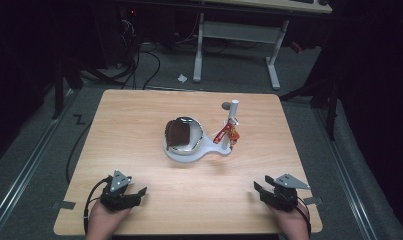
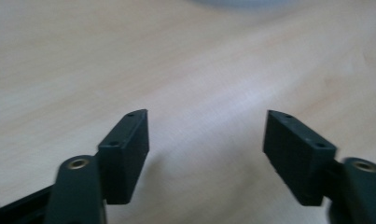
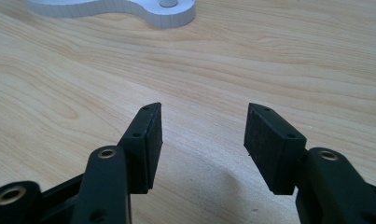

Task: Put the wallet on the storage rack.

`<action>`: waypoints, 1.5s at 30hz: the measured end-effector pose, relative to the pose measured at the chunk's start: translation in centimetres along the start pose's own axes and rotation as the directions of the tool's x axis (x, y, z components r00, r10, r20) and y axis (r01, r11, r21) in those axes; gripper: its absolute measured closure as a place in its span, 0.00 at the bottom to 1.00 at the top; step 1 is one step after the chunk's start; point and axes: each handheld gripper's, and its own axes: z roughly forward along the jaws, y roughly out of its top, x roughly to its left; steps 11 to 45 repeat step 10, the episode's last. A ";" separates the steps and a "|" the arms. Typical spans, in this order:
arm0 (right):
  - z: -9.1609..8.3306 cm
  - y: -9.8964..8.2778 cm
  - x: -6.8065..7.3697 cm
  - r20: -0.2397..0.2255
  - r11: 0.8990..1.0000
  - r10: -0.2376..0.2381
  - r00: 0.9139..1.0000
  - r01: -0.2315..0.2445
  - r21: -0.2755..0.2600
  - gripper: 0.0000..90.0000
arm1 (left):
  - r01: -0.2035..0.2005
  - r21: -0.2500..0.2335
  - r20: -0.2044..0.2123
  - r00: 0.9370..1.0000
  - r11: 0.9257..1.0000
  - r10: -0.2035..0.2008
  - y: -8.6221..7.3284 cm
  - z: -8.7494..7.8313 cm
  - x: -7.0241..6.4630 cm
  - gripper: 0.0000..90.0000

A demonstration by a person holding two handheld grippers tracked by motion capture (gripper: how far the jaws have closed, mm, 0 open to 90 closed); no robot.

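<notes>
High view shows the left hand-held gripper and right hand-held gripper released and empty on the pale wooden surface, so I judge reaching for the shiny metal bowl on its white stand comes next.

A: Work surface?
B: One light wood table, rounded corners, grain visible.
A: Floor?
B: Grey carpet; black cables trailing at upper left; a scrap of white paper.
A: Furniture behind?
B: One desk with white legs.
A: Light?
B: Surroundings dark; table lit.
</notes>
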 end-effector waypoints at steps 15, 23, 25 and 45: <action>0.4 0.1 0.5 0.056 1.000 -0.018 0.998 0.018 0.011 0.47 | 0.045 0.004 0.073 0.996 0.999 -0.045 -0.1 0.4 1.1 0.31; 0.4 0.1 0.5 0.056 1.000 -0.018 0.998 0.018 0.011 0.47 | 0.045 0.004 0.073 0.996 0.999 -0.045 -0.1 0.4 1.1 0.31; 0.4 0.1 0.5 0.056 1.000 -0.018 0.998 0.018 0.011 0.47 | 0.045 0.004 0.073 0.996 0.999 -0.045 -0.1 0.4 1.1 0.31; 0.4 0.1 0.5 0.056 1.000 -0.018 0.998 0.018 0.011 0.47 | 0.045 0.004 0.073 0.996 0.999 -0.045 -0.1 0.4 1.1 0.31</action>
